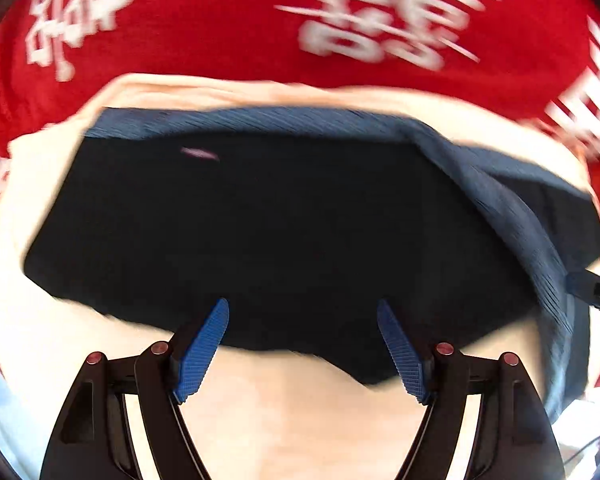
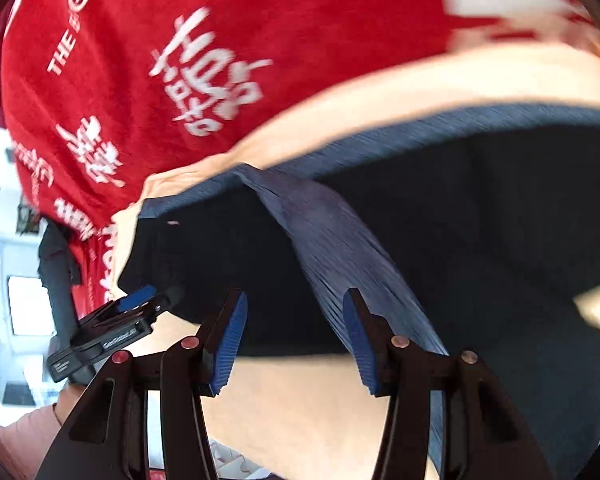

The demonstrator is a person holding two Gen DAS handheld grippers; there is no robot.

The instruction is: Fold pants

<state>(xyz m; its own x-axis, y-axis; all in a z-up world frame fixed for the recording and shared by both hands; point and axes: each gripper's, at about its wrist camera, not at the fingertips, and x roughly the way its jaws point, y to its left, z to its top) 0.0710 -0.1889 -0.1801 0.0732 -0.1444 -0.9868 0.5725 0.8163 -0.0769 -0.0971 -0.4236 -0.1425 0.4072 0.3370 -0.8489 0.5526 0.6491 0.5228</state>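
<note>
Both tools hanging spread and empty over dark pants (image 1: 280, 232) on peach cloth (image 1: 292, 420): left tool (image 1: 303, 312), right tool (image 2: 296, 300), whose view alone is catching the ribbed waistband (image 2: 340, 248) draping forward.

A red cloth (image 1: 228, 28) printed with white lettering and characters spreads across the upper part of both wrist views, blurred in places. On it lies a pale peach fabric layer (image 1: 284, 420), whose edge shows as a light band against the red (image 2: 340, 108). At the far left of the right wrist view a bright white room area (image 2: 4, 264) appears, with a dark upright shape (image 2: 60, 280) too indistinct to identify.
</note>
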